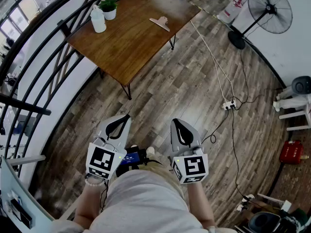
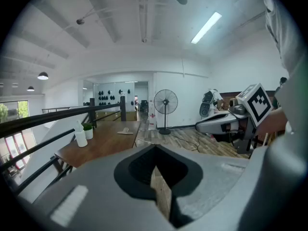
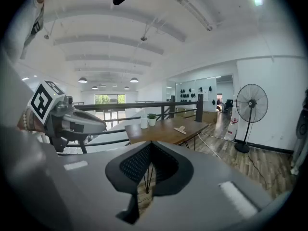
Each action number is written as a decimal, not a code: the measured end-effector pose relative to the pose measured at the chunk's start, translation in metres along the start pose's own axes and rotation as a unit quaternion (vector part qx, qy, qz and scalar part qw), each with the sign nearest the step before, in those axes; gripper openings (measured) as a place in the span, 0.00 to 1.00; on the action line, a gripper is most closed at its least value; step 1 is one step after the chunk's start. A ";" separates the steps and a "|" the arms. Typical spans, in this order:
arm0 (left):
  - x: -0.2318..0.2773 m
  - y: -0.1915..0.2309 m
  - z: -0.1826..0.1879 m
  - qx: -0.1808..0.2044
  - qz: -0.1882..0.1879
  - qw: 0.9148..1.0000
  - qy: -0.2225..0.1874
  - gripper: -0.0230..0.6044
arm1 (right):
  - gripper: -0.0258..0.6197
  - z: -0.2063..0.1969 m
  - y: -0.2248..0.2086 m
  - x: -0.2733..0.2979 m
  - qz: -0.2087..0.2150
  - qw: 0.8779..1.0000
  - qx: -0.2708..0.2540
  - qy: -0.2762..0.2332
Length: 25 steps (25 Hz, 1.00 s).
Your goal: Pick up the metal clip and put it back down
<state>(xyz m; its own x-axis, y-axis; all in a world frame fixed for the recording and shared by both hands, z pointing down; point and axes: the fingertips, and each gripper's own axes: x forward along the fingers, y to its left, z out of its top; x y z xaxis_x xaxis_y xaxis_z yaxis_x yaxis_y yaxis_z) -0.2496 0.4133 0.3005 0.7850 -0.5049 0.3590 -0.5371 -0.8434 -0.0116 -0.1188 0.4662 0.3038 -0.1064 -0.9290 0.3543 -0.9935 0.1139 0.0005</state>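
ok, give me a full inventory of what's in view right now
table: 1, brown wood, upper left of head view
metal clip: 1, pale, lying on the table's right part
bottle: 1, white, on the table's railing side
potted plant: 1, green in a white pot, beside the bottle
railing: 1, black, along the table's left
pedestal fan: 1, black, on the floor, top right
power strip: 1, white, on the floor at right, cables attached
red container: 1, on the floor, right edge
left claw: 1, grey, shut, empty, far short of the table
right claw: 1, grey, shut, empty, beside the left
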 end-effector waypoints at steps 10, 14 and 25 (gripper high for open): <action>-0.003 0.005 -0.002 0.000 0.002 1.000 0.004 0.04 | 0.07 0.001 0.003 0.002 0.001 1.000 0.000 -0.001; -0.004 0.004 -0.004 0.001 0.000 1.000 0.003 0.04 | 0.07 0.000 0.006 0.003 0.002 1.000 -0.001 0.000; -0.004 0.001 -0.004 -0.002 -0.004 1.000 0.001 0.04 | 0.08 -0.001 0.008 -0.001 0.011 1.000 0.026 -0.009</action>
<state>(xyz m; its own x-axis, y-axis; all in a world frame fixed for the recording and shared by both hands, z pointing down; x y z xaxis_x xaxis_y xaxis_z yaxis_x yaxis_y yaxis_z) -0.2539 0.4153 0.3030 0.7886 -0.4978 0.3610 -0.5325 -0.8464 -0.0041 -0.1267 0.4683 0.3043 -0.1287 -0.9330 0.3361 -0.9916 0.1166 -0.0561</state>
